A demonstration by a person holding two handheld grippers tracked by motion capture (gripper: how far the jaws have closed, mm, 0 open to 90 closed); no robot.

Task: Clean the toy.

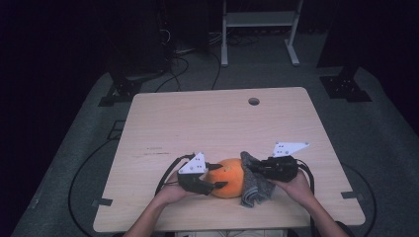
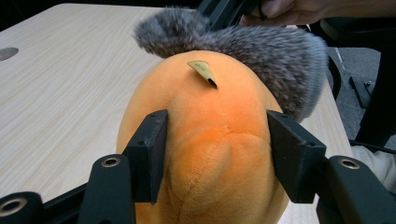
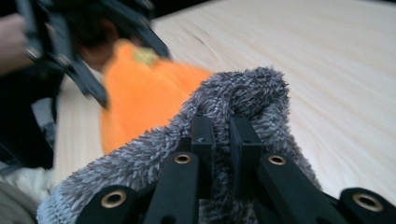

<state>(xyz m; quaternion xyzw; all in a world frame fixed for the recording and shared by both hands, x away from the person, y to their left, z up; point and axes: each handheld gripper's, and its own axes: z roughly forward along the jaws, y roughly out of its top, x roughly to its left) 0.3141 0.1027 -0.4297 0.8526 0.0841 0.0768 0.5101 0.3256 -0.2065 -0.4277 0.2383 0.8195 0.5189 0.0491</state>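
Both grippers work close together near the front edge of the table (image 1: 197, 113), about midway along it. Clamped on the orange plush toy (image 1: 228, 177), the left gripper (image 1: 217, 176) has a black jaw pressed into each flank of the soft body; the left gripper view shows the pile bulging between the two pads (image 2: 150, 149). Its grey three-cornered plate sits above the toy's left side in the high view, with the person's left hand (image 1: 170, 192) behind it.

Pinched tight on the grey fuzzy cloth (image 1: 254, 182), the right gripper (image 1: 251, 167) has its jaws nearly together with a fold of fabric caught between them, clear in the right gripper view, where the cloth (image 3: 233, 107) humps up over the jaw tips. The right hand (image 1: 294, 186) holds that tool from the toy's right.

On the light wooden table, the toy rests just inside the front edge. The cloth drapes against the toy's right side, touching it, its lower end trailing onto the wood towards the front edge. Smallest is a little tan tag (image 2: 202, 70) sticking up from the toy's top, just beside the cloth's edge.
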